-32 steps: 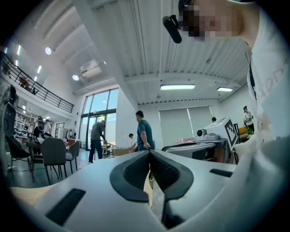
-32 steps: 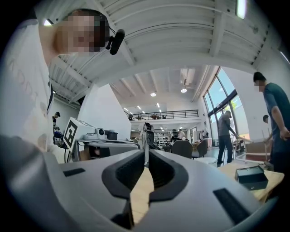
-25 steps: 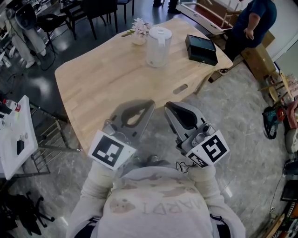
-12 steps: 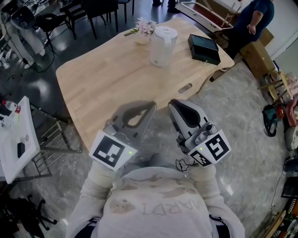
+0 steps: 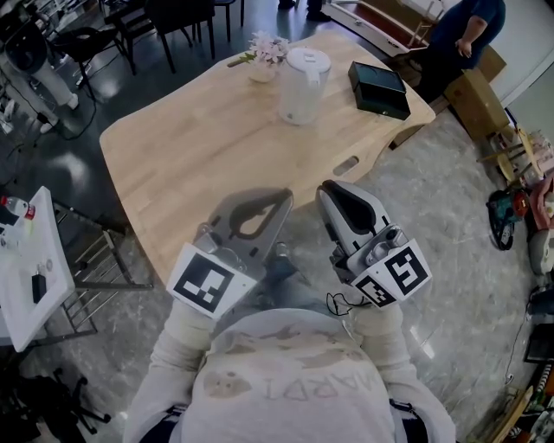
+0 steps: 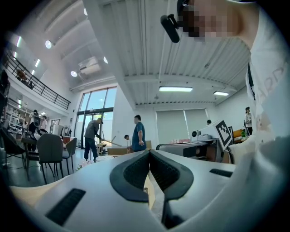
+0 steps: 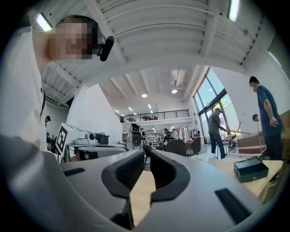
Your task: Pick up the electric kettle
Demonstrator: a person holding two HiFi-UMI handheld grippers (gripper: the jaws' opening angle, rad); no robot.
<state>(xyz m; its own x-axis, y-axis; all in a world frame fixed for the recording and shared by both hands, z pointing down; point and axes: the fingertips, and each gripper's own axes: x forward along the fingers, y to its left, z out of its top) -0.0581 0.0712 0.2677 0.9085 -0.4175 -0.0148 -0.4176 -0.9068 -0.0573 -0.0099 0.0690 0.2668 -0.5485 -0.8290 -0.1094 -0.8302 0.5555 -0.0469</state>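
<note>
The white electric kettle [image 5: 300, 85] stands upright on the far part of the wooden table [image 5: 199, 147], well ahead of both grippers. My left gripper [image 5: 282, 195] is held level over the table's near edge with its jaws shut and nothing between them. My right gripper [image 5: 326, 189] is beside it, just off the table's near edge, also shut and empty. In the right gripper view the kettle's lid [image 7: 206, 157] shows far off beyond the closed right gripper [image 7: 146, 153]. In the left gripper view the dark pads of the left gripper [image 6: 149, 153] meet.
A small flower pot [image 5: 267, 54] and a black box [image 5: 378, 89] flank the kettle. A person in blue [image 5: 467, 35] stands past the table's far right corner. Chairs [image 5: 164, 19] are at the back left, a white side table [image 5: 26, 260] at the left, and tools [image 5: 506, 221] on the floor at the right.
Both grippers have edged a little forward toward the table, jaws staying shut. The kettle has not moved.
</note>
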